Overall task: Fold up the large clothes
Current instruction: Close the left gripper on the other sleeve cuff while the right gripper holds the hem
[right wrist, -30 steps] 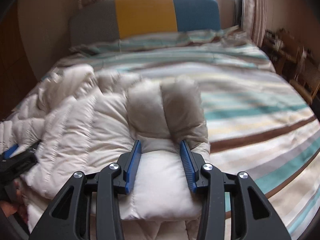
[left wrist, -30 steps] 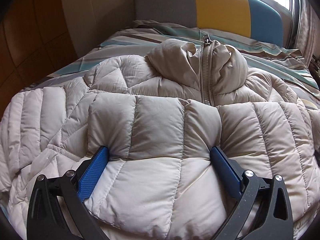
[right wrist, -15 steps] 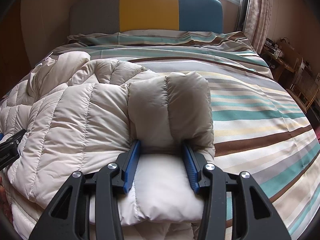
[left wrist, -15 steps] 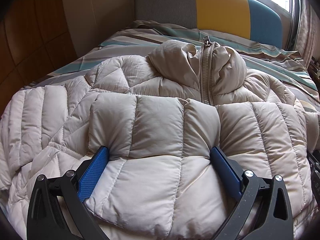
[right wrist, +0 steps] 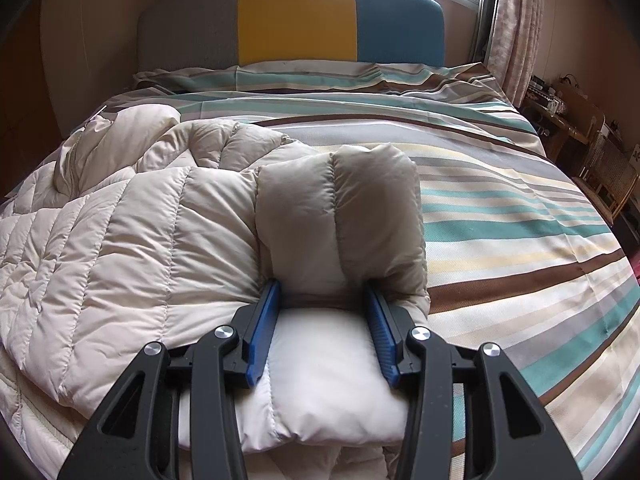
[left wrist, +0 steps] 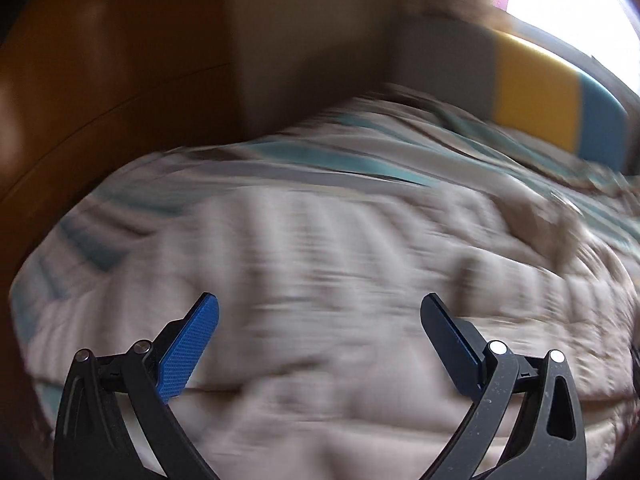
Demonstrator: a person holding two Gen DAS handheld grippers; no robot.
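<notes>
Since half a second ago your left gripper (left wrist: pixel 319 312) has released the down jacket (right wrist: pixel 132 216); jaws wide, empty, view blurred. Your right gripper (right wrist: pixel 320 300) clamps the hem fold; the jacket's bulk spreads toward 10 o'clock on the striped bedspread (right wrist: pixel 520 240).

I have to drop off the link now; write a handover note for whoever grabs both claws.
Left claw: open, empty, above the puffer jacket; its view is motion-blurred.
Right claw: shut on the jacket's folded hem edge, at the side toward the bare striped bedcover.
Jacket lies on the bed, collar toward the headboard.
Done: hem folded up toward the collar.
Left: release the right claw, flatten, check the sleeves, probably fold again.
</notes>
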